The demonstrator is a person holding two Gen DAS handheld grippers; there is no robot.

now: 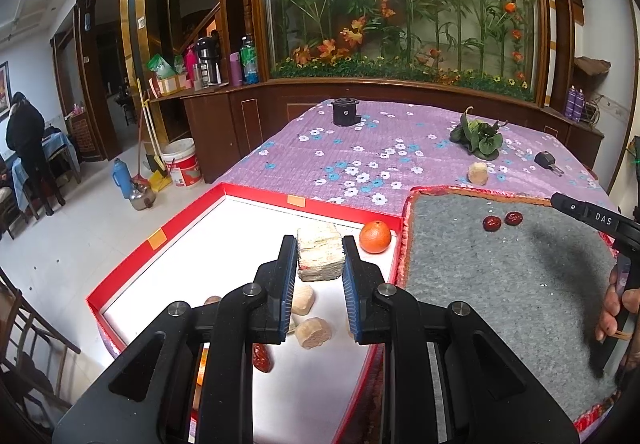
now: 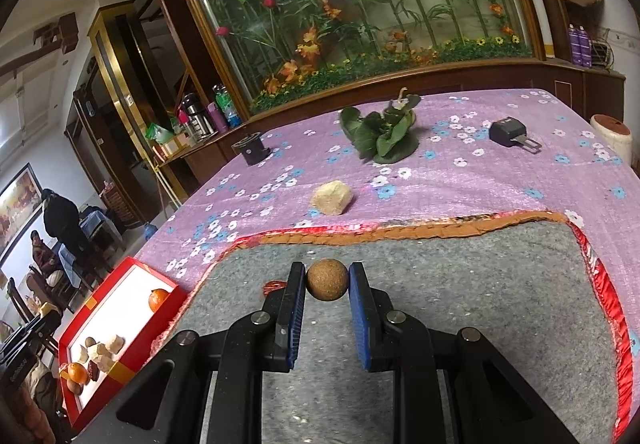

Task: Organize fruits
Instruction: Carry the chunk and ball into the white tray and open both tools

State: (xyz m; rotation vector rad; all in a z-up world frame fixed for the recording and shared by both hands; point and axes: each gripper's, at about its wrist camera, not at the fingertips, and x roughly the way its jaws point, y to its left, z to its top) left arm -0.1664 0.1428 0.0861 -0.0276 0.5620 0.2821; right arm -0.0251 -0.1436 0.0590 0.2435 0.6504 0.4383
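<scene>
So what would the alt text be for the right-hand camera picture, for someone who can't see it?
A black gripper with blue-padded jaws holds a small brown ball above a grey mat on a purple flowered tablecloth. To the left, a red box holds oranges and pale chunks; leafy greens lie farther back.

Left gripper (image 1: pixel 320 256) fingers clasp a pale block (image 1: pixel 320 252); an orange (image 1: pixel 375 236) lies just right, two dates (image 1: pixel 502 221) farther right.

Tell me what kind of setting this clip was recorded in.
Most likely a lived-in home, a dining or living area: a table under a floral tablecloth, a glass-fronted display of artificial flowers, and thermos flasks on a wooden sideboard.
</scene>
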